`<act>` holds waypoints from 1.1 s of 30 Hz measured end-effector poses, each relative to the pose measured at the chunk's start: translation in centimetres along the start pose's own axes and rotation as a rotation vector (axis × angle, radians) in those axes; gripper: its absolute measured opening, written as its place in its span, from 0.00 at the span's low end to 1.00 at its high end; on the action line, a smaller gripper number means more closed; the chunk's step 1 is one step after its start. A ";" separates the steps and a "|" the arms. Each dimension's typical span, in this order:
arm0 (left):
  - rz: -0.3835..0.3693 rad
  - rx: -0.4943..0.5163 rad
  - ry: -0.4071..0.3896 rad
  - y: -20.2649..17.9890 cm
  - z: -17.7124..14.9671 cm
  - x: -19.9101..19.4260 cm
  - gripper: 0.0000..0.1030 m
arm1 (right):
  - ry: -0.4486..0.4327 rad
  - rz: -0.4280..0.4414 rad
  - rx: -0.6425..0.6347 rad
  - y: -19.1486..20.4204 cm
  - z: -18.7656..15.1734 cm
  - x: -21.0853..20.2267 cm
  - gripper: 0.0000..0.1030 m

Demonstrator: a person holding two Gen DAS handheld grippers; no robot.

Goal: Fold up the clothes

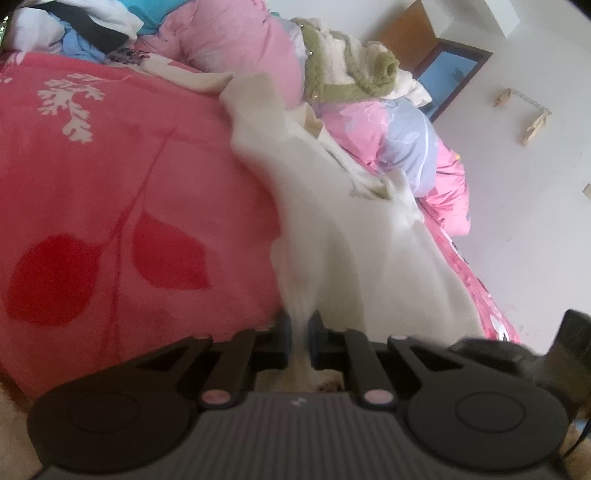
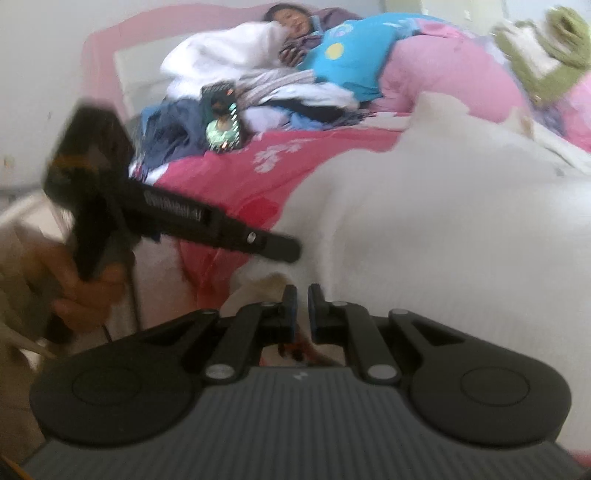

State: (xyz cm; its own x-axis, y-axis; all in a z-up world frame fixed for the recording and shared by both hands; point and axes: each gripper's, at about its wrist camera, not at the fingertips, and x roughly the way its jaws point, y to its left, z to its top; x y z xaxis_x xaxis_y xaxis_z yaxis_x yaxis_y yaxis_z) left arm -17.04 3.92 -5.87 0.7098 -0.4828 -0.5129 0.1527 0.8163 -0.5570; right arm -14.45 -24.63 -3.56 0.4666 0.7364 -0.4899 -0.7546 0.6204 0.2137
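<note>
Cream-white soft fabric garment (image 1: pixel 332 229): it lies spread over my pink-red fleece blanket with pale leaf and dark red fruit print (image 1: pixel 110 177), running from my left claw up toward the heaped bedding. My left claw (image 1: pixel 300 332) is clamped on a gathered fold of that cream cloth, which stands pinched between its two black fingers (image 1: pixel 283 339). From the right wrist view, this claw is seen from the side, with my hand (image 2: pixel 79 295) wrapped around its handle.

My right claw (image 2: pixel 302 306) has its blue-padded fingers (image 2: pixel 291 308) nearly together with a thin gap; the white cloth lies just behind and beside them, but I cannot tell whether any of it is caught between the pads.

Other items on the bed: pink puffy quilt (image 1: pixel 236 40); olive-green and cream fleecy garment (image 1: pixel 347 62); pink-and-lilac floral duvet (image 1: pixel 406 140); turquoise cushion with a yellow dot (image 2: pixel 354 55); dark printed carton (image 2: pixel 221 118); mixed pile of blue and white clothes (image 2: pixel 177 129). A person reclines at the headboard (image 2: pixel 288 22).
</note>
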 end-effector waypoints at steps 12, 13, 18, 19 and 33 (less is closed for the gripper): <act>-0.043 -0.022 0.001 1.4 0.3 0.3 0.11 | -0.037 -0.642 0.280 -10.6 -0.4 -12.9 0.24; -0.040 -0.020 0.002 1.4 0.3 0.3 0.12 | -0.021 -0.639 0.252 -10.3 -0.3 -12.4 0.24; -0.038 -0.017 0.014 1.5 0.5 0.4 0.13 | 0.064 -0.616 0.099 -9.0 0.9 -9.3 0.43; -0.041 -0.021 0.016 1.6 0.6 0.4 0.13 | 0.086 -0.601 0.083 -8.9 1.1 -8.5 0.47; -0.070 -0.029 0.021 2.0 0.6 0.5 0.14 | 0.127 -0.641 0.105 -8.6 2.3 -7.8 0.03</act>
State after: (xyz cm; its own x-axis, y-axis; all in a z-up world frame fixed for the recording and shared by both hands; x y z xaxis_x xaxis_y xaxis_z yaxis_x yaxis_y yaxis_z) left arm -15.96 5.48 -6.84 0.6838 -0.5448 -0.4854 0.1810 0.7710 -0.6106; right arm -10.56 -35.07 0.35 0.7458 0.1789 -0.6417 -0.2931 0.9531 -0.0750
